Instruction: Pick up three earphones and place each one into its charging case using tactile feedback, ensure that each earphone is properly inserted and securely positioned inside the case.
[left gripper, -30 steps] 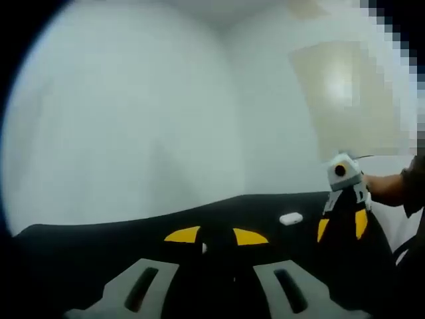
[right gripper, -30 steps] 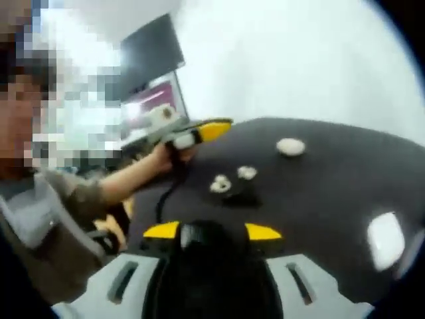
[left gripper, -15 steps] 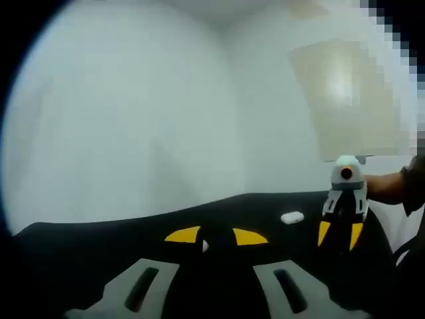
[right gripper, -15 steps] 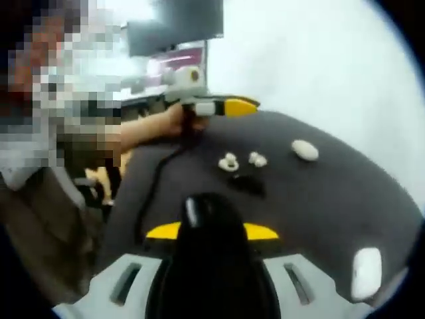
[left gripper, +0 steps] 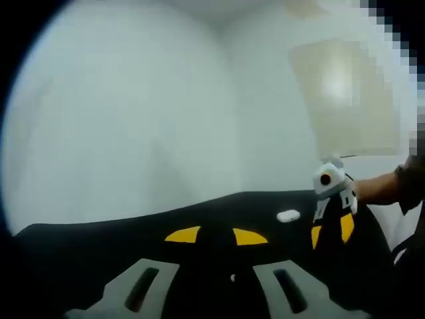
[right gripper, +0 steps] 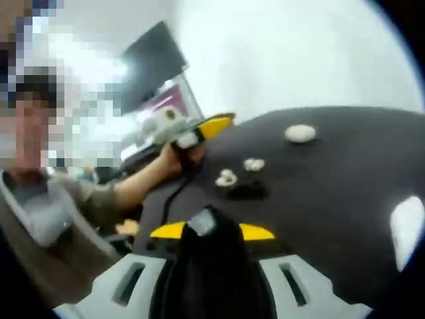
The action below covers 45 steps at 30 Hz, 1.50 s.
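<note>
Left gripper view, left gripper (left gripper: 216, 236): hovering low over the black table (left gripper: 99, 246), jaws seeming closed on nothing.
Left gripper view, white case (left gripper: 288, 216): lying near the right gripper (left gripper: 330, 228).
Right gripper view, right gripper (right gripper: 211, 231): gripping a dark, glossy object (right gripper: 202, 222), identity unclear.
Right gripper view, earphones (right gripper: 226, 177): two white pieces sitting together mid-table, beside a dark case (right gripper: 247, 192); the second white case (right gripper: 301, 133) lying beyond.
Handling: looking light, hard, slippery; I'd be pinching the bud across its body, gently.

Right gripper view: two small white open charging cases (right gripper: 226, 177) side by side, one closed white oval case (right gripper: 300, 133), one dark object (right gripper: 246, 192) beside them, all on one black table (right gripper: 345, 179)
</note>
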Available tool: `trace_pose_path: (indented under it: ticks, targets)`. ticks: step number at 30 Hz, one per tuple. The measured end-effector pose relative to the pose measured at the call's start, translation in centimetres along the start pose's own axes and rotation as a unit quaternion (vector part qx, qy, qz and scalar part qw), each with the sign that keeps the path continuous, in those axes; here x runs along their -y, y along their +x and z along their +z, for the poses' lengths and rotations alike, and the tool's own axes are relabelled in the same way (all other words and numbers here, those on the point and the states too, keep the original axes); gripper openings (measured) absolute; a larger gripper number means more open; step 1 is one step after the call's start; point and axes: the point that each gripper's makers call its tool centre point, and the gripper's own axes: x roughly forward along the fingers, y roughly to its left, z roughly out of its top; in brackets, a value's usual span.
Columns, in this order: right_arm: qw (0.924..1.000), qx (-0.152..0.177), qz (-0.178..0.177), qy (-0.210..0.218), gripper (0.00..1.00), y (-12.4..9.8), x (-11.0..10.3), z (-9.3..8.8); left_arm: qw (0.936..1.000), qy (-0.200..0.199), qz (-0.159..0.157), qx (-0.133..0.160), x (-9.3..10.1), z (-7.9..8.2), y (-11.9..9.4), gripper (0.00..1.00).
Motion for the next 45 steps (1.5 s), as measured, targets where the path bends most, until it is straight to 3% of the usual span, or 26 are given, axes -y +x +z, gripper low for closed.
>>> trace_pose_path:
  ticks: [5, 7, 9, 12, 15, 16, 17, 18, 20, 22, 25, 28, 30, 31, 32, 33, 34, 39, 42, 45]
  targets:
    - [0.9962, 0.013, -0.028, -0.081, 0.31, -0.5, -0.2, 0.3, 1.0, 0.005, -0.003, -0.001, 0.3, 0.0, 0.0, 0.13]
    - [0.9878, 0.023, -0.036, -0.15, 0.3, -0.9, -0.5, 0.6, 1.0, 0.004, -0.003, -0.003, 0.3, -0.1, -0.1, 0.13]
    - [0.9731, 0.038, -0.051, -0.221, 0.26, -1.3, -1.0, 1.3, 1.0, 0.004, -0.005, -0.003, 0.4, 0.0, -0.1, 0.13]
    - [0.945, 0.033, -0.101, -0.31, 0.23, -1.8, -0.5, 1.8, 0.9999, 0.001, -0.012, -0.002, 0.7, 0.0, -0.2, 0.13]
    - [0.9236, 0.031, -0.095, -0.37, 0.22, -1.9, -1.2, 1.8, 0.9995, -0.004, -0.031, -0.004, 1.5, 0.0, -0.1, 0.13]
    - [0.9152, 0.034, -0.089, -0.392, 0.21, -1.9, -1.7, 1.8, 0.9988, -0.01, -0.048, -0.008, 2.2, -0.2, -0.1, 0.14]
    - [0.9116, 0.037, -0.085, -0.401, 0.2, -1.8, -1.9, 1.8, 0.9973, -0.018, -0.071, -0.004, 3.0, -0.1, -0.1, 0.15]
    - [0.9153, 0.038, -0.083, -0.392, 0.19, -1.9, -2.0, 1.7, 0.9948, -0.025, -0.099, 0.006, 4.0, 0.3, -0.1, 0.16]
    - [0.9141, 0.041, -0.074, -0.397, 0.19, -1.7, -2.3, 1.5, 0.9856, -0.047, -0.161, 0.023, 6.3, 1.0, -0.5, 0.17]
    - [0.9144, 0.042, -0.074, -0.396, 0.19, -1.7, -1.9, 1.2, 0.9774, -0.037, -0.208, 0.002, 8.2, 0.4, -0.8, 0.19]
    - [0.9391, 0.071, -0.07, -0.329, 0.19, -1.6, -1.2, 1.5, 0.9653, 0.002, -0.258, -0.037, 11.2, -1.2, -1.1, 0.19]
    - [0.9708, 0.065, -0.05, -0.225, 0.19, -1.6, -0.2, 1.5, 0.9439, 0.025, -0.318, -0.084, 14.5, -3.4, -1.6, 0.21]
    - [0.9872, 0.036, -0.028, -0.153, 0.19, -1.2, 0.6, 0.7, 0.9389, 0.038, -0.327, -0.1, 15.2, -4.3, -1.6, 0.21]
    - [0.9886, 0.004, -0.024, -0.149, 0.19, -0.9, 0.9, -0.2, 0.9376, 0.044, -0.328, -0.106, 15.5, -4.6, -1.5, 0.21]
    - [0.9853, -0.02, -0.032, -0.167, 0.19, -0.4, 1.2, -1.0, 0.9363, 0.049, -0.329, -0.111, 15.7, -4.9, -1.5, 0.21]
    - [0.9784, 0.01, -0.04, -0.203, 0.18, 0.0, 1.0, 0.2, 0.9356, 0.046, -0.329, -0.121, 15.8, -5.2, -1.5, 0.21]
    - [0.9744, -0.007, -0.046, -0.22, 0.18, 0.0, 0.7, 0.0, 0.9346, 0.042, -0.329, -0.129, 15.8, -5.4, -1.5, 0.21]
    - [0.9768, -0.009, -0.039, -0.21, 0.18, 0.1, 0.2, 0.0, 0.9367, 0.037, -0.322, -0.132, 15.6, -5.4, -1.4, 0.14]
    - [0.9786, -0.017, -0.02, -0.204, 0.26, 0.1, -0.1, 0.1, 0.9364, 0.029, -0.322, -0.136, 15.6, -5.4, -1.3, 0.14]
    - [0.9784, -0.019, -0.007, -0.206, 0.26, 0.4, 0.1, 0.3, 0.9371, 0.028, -0.32, -0.136, 15.6, -5.4, -1.3, 0.14]
